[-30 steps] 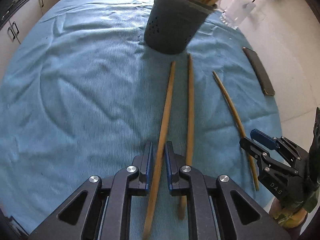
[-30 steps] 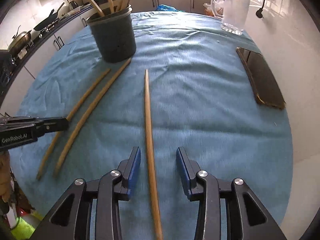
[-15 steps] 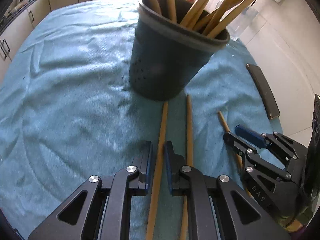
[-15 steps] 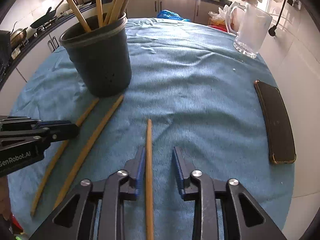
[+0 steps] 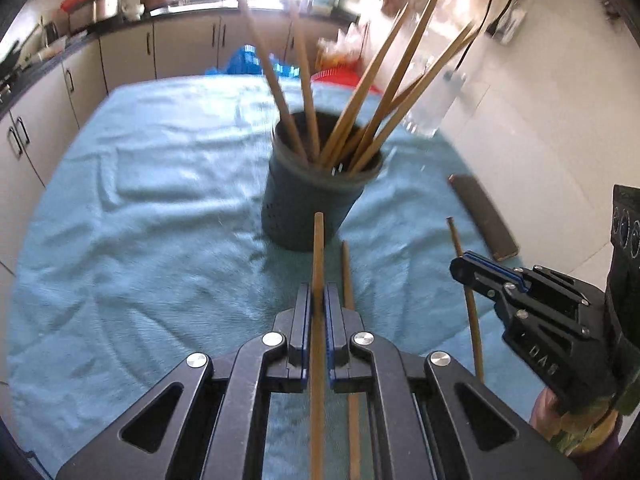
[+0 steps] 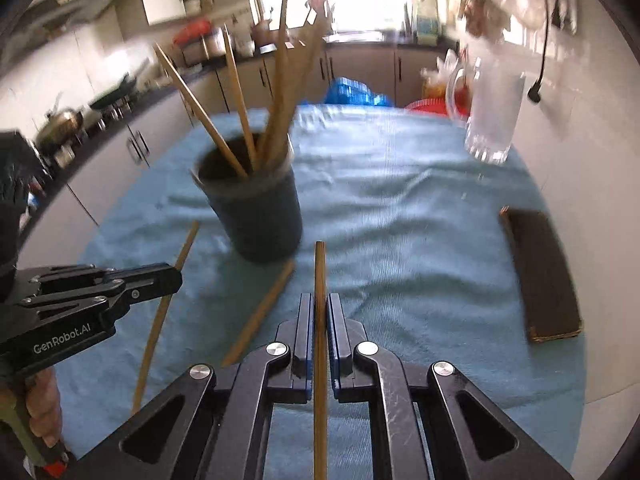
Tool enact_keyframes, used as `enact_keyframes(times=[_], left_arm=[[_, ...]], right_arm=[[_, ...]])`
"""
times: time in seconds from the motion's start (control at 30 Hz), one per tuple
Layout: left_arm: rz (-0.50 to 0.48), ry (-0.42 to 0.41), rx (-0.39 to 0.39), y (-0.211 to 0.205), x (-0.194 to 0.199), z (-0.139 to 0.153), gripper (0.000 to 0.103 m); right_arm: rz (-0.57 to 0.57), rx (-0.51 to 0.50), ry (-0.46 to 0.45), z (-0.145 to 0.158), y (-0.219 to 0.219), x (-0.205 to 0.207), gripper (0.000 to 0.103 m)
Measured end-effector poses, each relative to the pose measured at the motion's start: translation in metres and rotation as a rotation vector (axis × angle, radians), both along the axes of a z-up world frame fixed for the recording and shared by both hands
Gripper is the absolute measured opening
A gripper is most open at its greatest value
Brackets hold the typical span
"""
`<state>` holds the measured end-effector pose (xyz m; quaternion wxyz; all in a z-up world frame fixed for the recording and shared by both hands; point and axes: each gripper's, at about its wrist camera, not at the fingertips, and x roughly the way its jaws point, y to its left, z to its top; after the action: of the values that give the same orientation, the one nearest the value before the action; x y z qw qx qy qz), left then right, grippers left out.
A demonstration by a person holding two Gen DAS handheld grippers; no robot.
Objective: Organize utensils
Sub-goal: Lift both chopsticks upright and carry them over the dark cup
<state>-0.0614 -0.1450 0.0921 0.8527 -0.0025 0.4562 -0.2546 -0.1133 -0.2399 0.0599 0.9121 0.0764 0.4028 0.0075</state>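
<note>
Two chopsticks are clamped, one in the left gripper (image 5: 316,300) and one in the right gripper (image 6: 319,312), jaws closed tight on each, so both tips should rise above the dark holder (image 5: 312,204) rim before tilting in, sparing the third chopstick (image 5: 347,276) on the table (image 5: 120,240)

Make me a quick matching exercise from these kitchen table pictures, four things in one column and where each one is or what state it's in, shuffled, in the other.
Things:
1. wooden chopstick in the left gripper
2. dark round plastic utensil holder
3. flat dark phone
4. clear glass mug

Places or states:
A. lying flat near the table's right edge
B. standing on the blue cloth, full of chopsticks
C. clamped between shut jaws, tip toward the holder
D. upright at the far right of the table

Pairs: 1-C, 2-B, 3-A, 4-D
</note>
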Motion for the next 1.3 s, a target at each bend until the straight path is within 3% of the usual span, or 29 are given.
enact_keyframes(times=[0.2,0.5,0.83,1.3], left_arm=[[0.017,-0.12,-0.023,0.022,-0.039,0.042,0.006],[0.038,-0.271,-0.009,0.043,-0.092,0.068,0.006],[0.045,-0.322,-0.041,0.062,-0.131,0.08,0.006],[0.028,-0.339,-0.089,0.064,-0.131,0.101,0.006]], right_arm=[[-0.015,0.002,-0.12,0.043,0.005,-0.037,0.007],[-0.024,-0.029,-0.211,0.075,0.016,-0.089,0.007],[-0.024,-0.026,-0.254,0.088,0.025,-0.118,0.007],[-0.013,-0.02,-0.293,0.103,0.025,-0.114,0.007]])
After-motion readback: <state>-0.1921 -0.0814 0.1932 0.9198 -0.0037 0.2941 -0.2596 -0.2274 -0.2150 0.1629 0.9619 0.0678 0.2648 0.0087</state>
